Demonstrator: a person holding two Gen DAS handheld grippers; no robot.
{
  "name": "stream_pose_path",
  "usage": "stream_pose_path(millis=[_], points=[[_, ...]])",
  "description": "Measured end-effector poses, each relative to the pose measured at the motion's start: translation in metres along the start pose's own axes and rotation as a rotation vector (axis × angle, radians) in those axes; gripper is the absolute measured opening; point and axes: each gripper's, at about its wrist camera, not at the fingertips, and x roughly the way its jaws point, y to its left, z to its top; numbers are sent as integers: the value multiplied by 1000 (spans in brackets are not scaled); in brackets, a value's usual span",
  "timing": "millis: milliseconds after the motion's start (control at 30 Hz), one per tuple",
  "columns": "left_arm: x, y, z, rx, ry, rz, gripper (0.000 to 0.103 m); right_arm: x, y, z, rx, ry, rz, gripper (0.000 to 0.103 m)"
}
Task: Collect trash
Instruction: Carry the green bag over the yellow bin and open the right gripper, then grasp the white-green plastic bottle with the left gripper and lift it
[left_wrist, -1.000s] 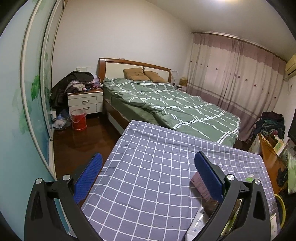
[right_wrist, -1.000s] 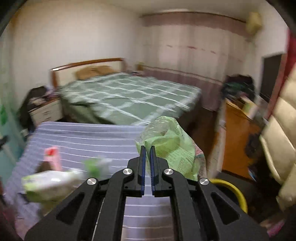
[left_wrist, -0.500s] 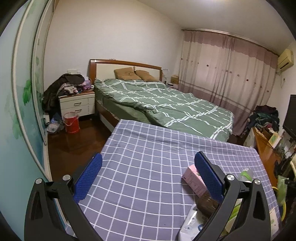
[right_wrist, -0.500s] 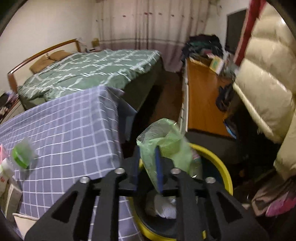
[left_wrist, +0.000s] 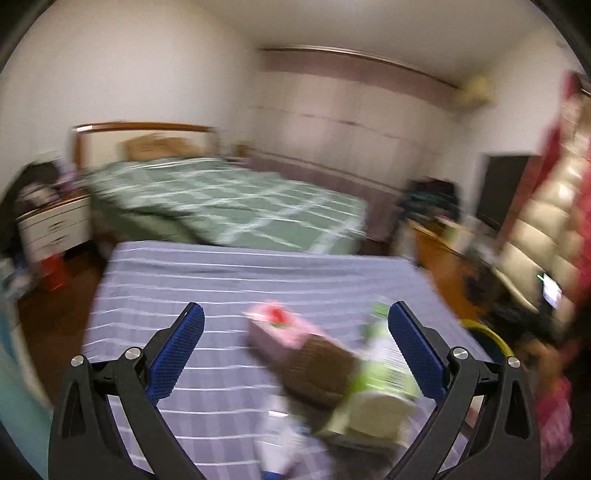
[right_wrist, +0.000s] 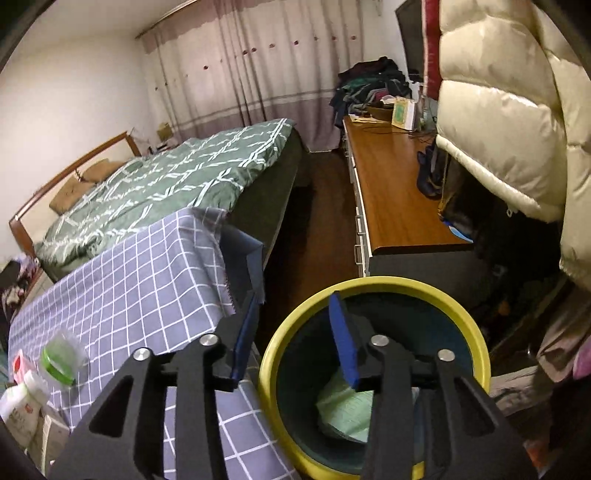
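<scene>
The right gripper (right_wrist: 295, 328), its jaws just opened and holding nothing, hangs over the round yellow-rimmed bin (right_wrist: 476, 343), where the crumpled pale green plastic bag (right_wrist: 343, 410) lies inside. The left gripper (left_wrist: 295, 350) gapes wide above the grey checked tablecloth (left_wrist: 221, 280), over a blurred pink tissue box (left_wrist: 280, 332), brown packet (left_wrist: 317, 365) and green-white pack (left_wrist: 380, 376); no writing is legible.

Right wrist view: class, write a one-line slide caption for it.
Open right hand-held gripper, jaws just opened and empty, above the yellow-rimmed bin holding the green bag, beside the checked tablecloth.
</scene>
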Motion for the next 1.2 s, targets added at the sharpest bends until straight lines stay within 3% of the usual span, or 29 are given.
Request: stream_pose_path(millis=[167, 400, 700, 900, 1200], points=[[12, -46, -18, 197, 88, -129, 98, -2, 2, 0, 0, -18, 34, 42], [41, -77, -39, 318, 199, -123, 98, -5, 4, -1, -2, -19, 81, 44], [63, -84, -55, 357, 286, -123, 72, -5, 4, -2, -3, -18, 95, 44], [63, -79, -52, 327, 273, -163, 52, -5, 5, -2, -3, -24, 98, 44], [48, -83, -33, 327, 165, -110, 52, -6, 8, -1, -12, -26, 97, 44]])
